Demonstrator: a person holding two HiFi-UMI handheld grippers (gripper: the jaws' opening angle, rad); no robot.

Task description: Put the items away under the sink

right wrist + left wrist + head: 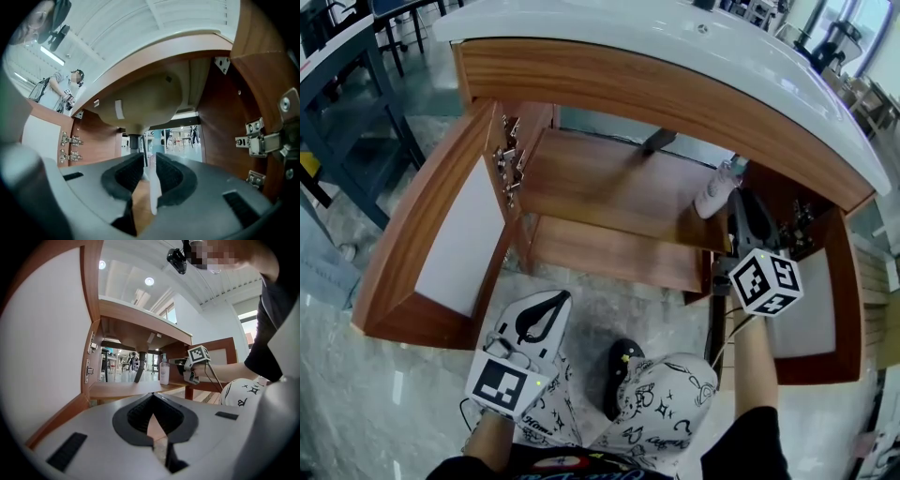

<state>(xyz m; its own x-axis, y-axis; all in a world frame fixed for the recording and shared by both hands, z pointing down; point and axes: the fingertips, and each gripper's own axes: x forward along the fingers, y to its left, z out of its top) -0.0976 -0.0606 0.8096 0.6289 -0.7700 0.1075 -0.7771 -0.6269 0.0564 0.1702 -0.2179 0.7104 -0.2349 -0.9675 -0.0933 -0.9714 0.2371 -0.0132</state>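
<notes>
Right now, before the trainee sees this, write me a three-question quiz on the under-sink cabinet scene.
1. True or false: the cabinet's left door and right door both stand open.
2. Where does the pump bottle stand?
A. On the floor tiles.
B. On the cabinet shelf, close by the right gripper.
C. On top of the counter.
3. Fill in: the ____ gripper is outside the cabinet, over the person's knee.

Key: 1 true. 2 B. 3 left: the left gripper.
</notes>
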